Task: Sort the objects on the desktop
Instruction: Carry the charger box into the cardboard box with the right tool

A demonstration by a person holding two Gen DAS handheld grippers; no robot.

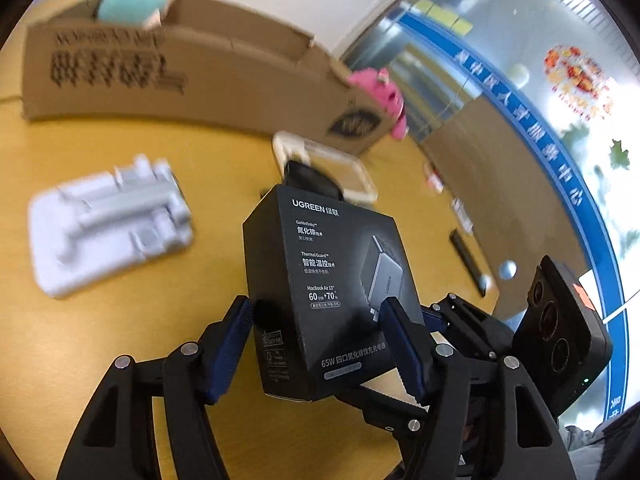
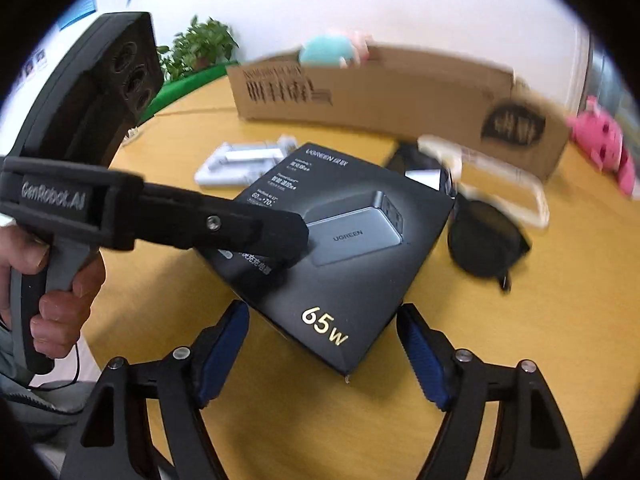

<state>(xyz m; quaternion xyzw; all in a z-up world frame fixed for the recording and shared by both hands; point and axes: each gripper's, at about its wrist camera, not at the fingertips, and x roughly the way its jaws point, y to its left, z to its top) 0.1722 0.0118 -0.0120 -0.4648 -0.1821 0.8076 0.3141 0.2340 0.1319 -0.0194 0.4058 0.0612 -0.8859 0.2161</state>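
The left gripper (image 1: pixel 320 344) pinches a matte black rectangular cardboard charger box (image 1: pixel 320 276) mid-frame above the smooth yellow wooden tabletop (image 1: pixel 120 340), while the right gripper (image 2: pixel 322 356) is spread at lower centre.

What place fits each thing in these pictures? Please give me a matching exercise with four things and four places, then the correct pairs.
Things:
1. UGREEN charger box
2. teal plush toy
3. pink plush toy
4. sunglasses

Places:
A. on the table, at the right end of the cardboard box
B. on the yellow table, beside the clear lid
C. between the fingers of the left gripper
D. sticking out of the top of the cardboard box

Pairs: 1-C, 2-D, 3-A, 4-B
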